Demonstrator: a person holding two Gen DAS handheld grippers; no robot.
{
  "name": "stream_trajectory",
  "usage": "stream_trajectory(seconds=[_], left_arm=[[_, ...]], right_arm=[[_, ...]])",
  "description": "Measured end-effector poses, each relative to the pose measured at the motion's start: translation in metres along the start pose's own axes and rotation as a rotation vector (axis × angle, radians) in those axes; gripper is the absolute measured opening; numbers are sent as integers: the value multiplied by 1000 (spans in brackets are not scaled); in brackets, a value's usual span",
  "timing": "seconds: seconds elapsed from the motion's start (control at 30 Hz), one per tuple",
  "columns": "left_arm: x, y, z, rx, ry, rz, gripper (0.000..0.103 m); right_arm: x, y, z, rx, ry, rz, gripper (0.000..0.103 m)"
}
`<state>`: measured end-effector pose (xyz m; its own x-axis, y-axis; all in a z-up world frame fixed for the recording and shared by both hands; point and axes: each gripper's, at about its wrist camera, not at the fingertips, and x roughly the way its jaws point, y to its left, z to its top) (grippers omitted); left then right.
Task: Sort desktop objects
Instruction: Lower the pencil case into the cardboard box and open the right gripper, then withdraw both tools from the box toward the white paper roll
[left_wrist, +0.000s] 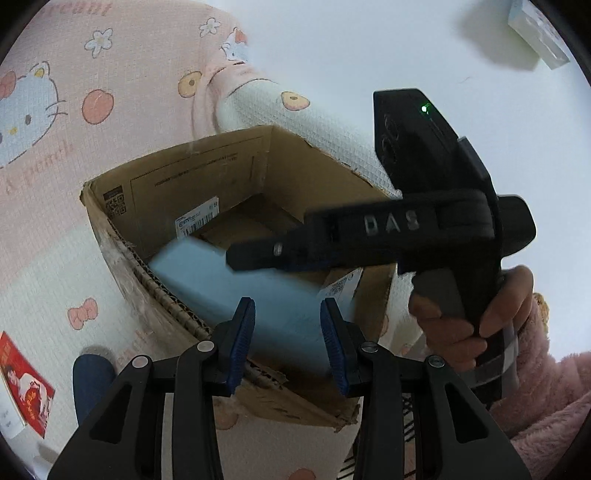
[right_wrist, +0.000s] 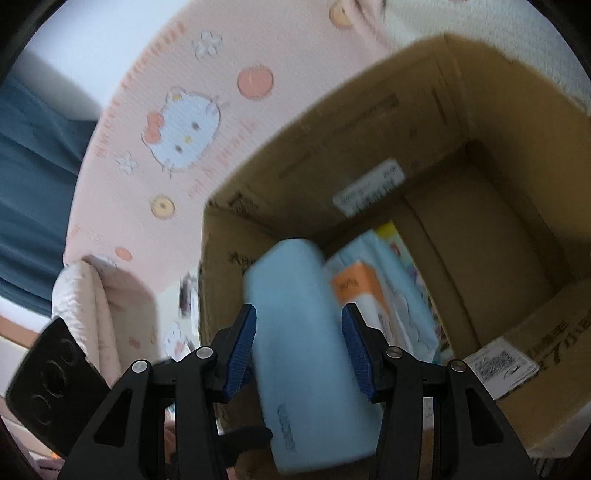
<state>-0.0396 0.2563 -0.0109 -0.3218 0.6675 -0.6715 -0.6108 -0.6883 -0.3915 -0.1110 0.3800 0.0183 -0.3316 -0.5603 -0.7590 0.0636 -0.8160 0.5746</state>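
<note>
The open brown cardboard box (right_wrist: 480, 155) holds colourful packets on its floor, seen only in the right wrist view. Both tools tilt down over it: the left gripper (left_wrist: 287, 332) and right gripper (right_wrist: 299, 343) each clench the long pale-blue rectangular case (right_wrist: 295, 332) above the box's near edge.

Raised grey letters "DAS" readable on the black plastic arm of the right tool (left_wrist: 391, 223). QR code and barcode stickers on the brown cardboard box (left_wrist: 122, 205), text too blurred.
</note>
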Motion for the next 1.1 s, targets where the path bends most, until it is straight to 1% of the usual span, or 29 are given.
stream_trajectory(seconds=[0.07,0.1,0.13,0.23,0.33,0.43,0.47,0.53,0.57,0.6,0.7,0.73,0.8,0.83,0.9,1.0,1.1], left_arm=[[-2,4,1,-16,0,-5,41],[-3,5,1,-23,1,-13,41],[-4,8,2,-30,-2,-11,41],[-3,13,4,-28,-14,25,41],[-5,16,4,-47,-21,14,41],[-6,19,5,-68,-23,11,42],[-8,19,6,-70,-29,18,43],[-17,19,7,-64,-77,64,53],[-22,20,7,-66,-105,72,54],[-27,22,7,-71,-120,68,56],[-48,32,6,-105,-184,21,60],[-53,35,6,-110,-198,18,62],[-65,43,4,-121,-231,37,63],[-69,47,3,-127,-240,49,63],[-79,59,-2,-150,-257,70,64],[-89,76,-9,-194,-277,85,64],[-101,94,-18,-226,-282,130,64]], right_arm=[[4,2,-3,8,32,30,46],[4,4,-3,7,38,23,46],[4,7,-3,-4,37,10,46],[2,14,-3,-42,26,-69,46],[-2,16,-4,-44,22,-98,46],[-10,22,-8,-39,-5,-140,47],[-14,27,-10,-50,-20,-150,46],[-19,37,-11,-71,-42,-157,47],[-22,43,-12,-80,-53,-164,47],[-24,48,-12,-89,-64,-168,49],[-33,63,-10,-112,-108,-186,61],[-35,68,-10,-121,-118,-193,63],[-40,80,-9,-142,-149,-215,65],[-41,84,-8,-153,-158,-230,68],[-41,93,-8,-168,-173,-251,71],[-35,104,-8,-167,-168,-237,71],[-23,119,-11,-185,-155,-208,71]])
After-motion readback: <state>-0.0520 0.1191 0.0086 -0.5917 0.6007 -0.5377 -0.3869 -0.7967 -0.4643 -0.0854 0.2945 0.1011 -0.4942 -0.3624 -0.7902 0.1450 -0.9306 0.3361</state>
